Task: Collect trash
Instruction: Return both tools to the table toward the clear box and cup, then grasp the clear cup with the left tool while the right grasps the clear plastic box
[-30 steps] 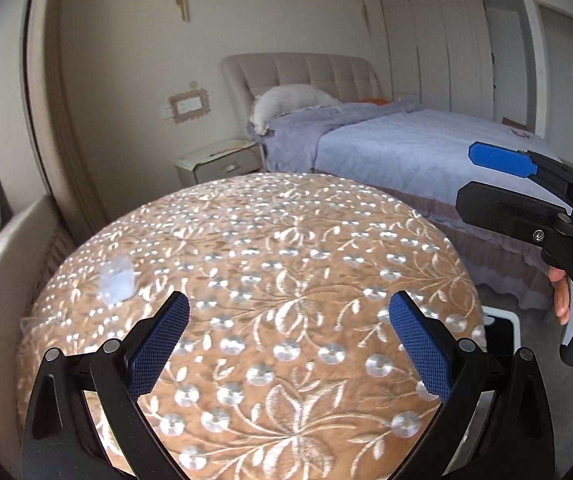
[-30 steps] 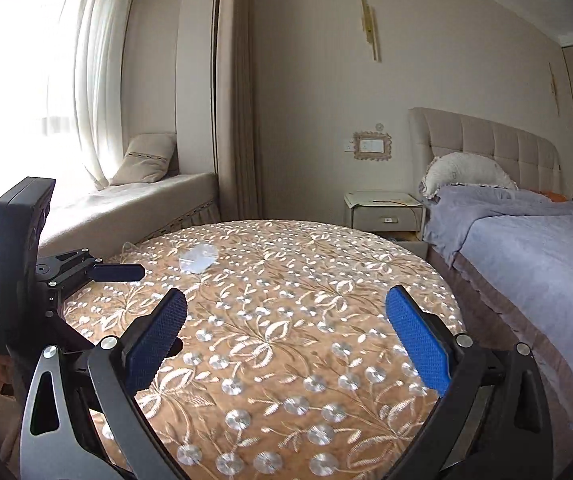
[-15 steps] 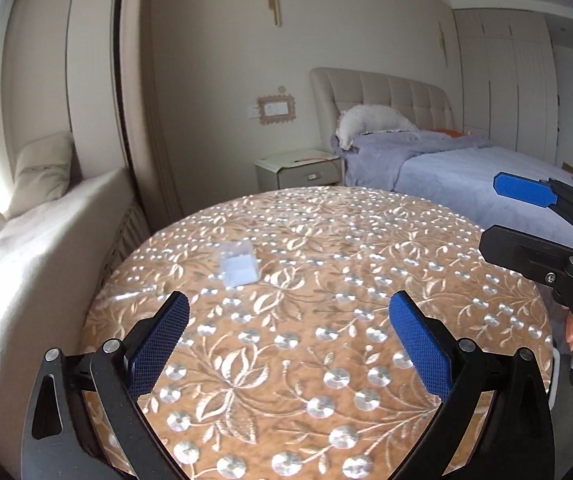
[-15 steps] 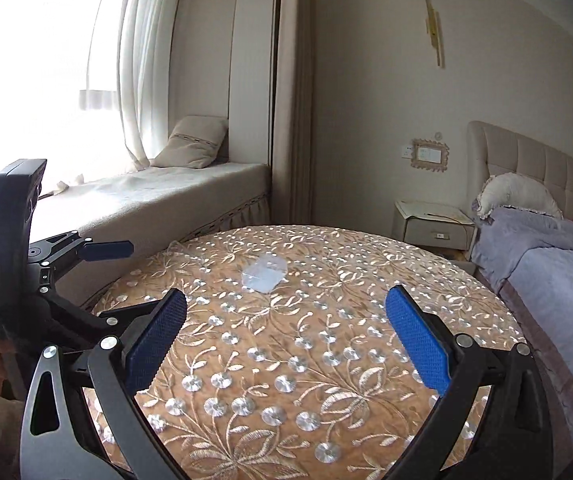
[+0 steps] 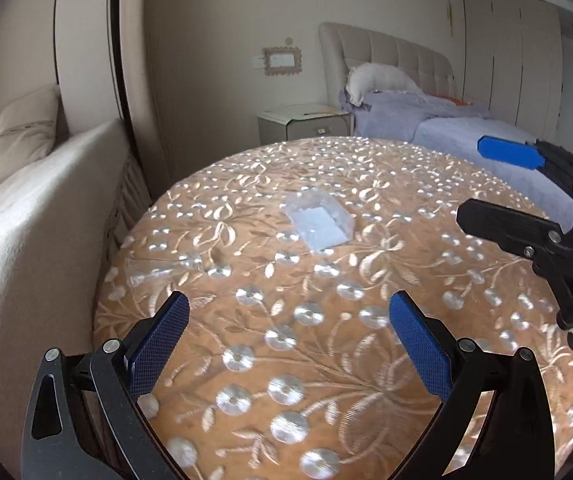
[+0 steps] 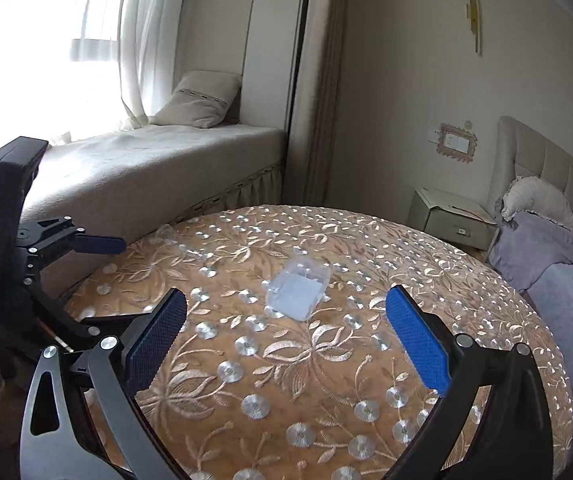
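We find no legible text, label, brand, number or sign in either wrist view.

Looking into a bedroom of a home. Showing a bed (image 5: pixel 446 128) with a tufted beige headboard (image 5: pixel 390 60), lavender bedding and a white pillow (image 5: pixel 378 80) against the far wall. Standing just beside the bed, a pale nightstand (image 5: pixel 302 122), with a framed wall switch (image 5: pixel 282 62) above it. Running along the window side, a cushioned window seat (image 6: pixel 146 160) carrying a beige cushion (image 6: pixel 200 98), with sheer curtains (image 6: pixel 126 40) letting in daylight. Lining the far wall beyond the bed, tall wardrobe doors (image 5: pixel 526 60). Sitting in the foreground, a round table (image 6: pixel 326 360) draped in tan cloth embroidered with silver flowers.
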### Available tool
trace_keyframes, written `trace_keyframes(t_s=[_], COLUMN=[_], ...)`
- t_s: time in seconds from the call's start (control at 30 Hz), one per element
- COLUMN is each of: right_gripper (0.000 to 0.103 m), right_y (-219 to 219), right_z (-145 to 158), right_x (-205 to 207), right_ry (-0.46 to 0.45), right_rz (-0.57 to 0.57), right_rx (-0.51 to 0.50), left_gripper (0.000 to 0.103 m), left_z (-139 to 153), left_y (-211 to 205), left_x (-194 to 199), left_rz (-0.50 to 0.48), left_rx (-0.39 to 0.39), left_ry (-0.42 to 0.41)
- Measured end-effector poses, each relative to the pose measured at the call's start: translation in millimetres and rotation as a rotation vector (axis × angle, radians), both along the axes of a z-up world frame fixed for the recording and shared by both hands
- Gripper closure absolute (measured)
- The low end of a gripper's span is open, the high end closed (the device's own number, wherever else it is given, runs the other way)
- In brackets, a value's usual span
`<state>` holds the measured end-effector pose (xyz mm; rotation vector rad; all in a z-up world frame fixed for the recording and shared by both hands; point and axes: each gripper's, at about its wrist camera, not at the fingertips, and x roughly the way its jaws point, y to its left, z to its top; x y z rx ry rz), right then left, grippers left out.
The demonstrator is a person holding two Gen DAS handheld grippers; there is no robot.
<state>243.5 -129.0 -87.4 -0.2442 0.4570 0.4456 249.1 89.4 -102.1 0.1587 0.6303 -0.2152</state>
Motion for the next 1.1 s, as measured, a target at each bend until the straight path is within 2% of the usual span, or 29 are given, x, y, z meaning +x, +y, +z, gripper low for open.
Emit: trace_keyframes(t_s=[0.07,0.17,0.2,0.37,0.43,0.57,0.87,0.97,1.1], right_gripper=[0.003,0.003,0.003,0.004,0.003,0.004,0.004,0.004,0.003], right_y=[7.2,19.7,23.3,39.8,44.8,46.6,47.1,47.7,47.3], right_z=[-9.8,-26.7,-30.9,-51.7,-56.8,-64.7,-70.3,-72.9,-73.6], right_x=[20.7,54.2,62.6,95.2,104.3,120.5,133.7,139.6,140.0], right_ry=[0.010,0.046,0.052,0.081,0.074,0.111,0.150,0.178,0.184], right_rz=[-0.040,-0.058,-0.058,-0.030,-0.049,-0.058,-0.031,-0.031,-0.025], right_rx=[-0.027,-0.053,-0.059,-0.087,-0.116,-0.117,-0.117,-0.118,-0.115], left_gripper=[0.005,0.005,0.005,0.005,0.005,0.005,0.005,0.005,0.005], left_z=[-5.7,-16.5,-21.0,-44.4,-47.1,-45.3,-42.5,-38.8,-43.8], left_y=[16.6,44.1,50.0,62.4,67.8,73.6,74.6,71.8,63.3], left_x=[21.4,46.8,54.2,93.3,103.9,116.2,154.7,172.3,189.7], left_rz=[0.050,0.038,0.032,0.055,0.056,0.055,0.100,0.077,0.030], left_rx=[0.003,-0.110,-0.126,-0.068,-0.096,-0.109,-0.031,0.000,0.035], left_ry=[0.018,0.083,0.094,0.174,0.199,0.193,0.207,0.205,0.243])
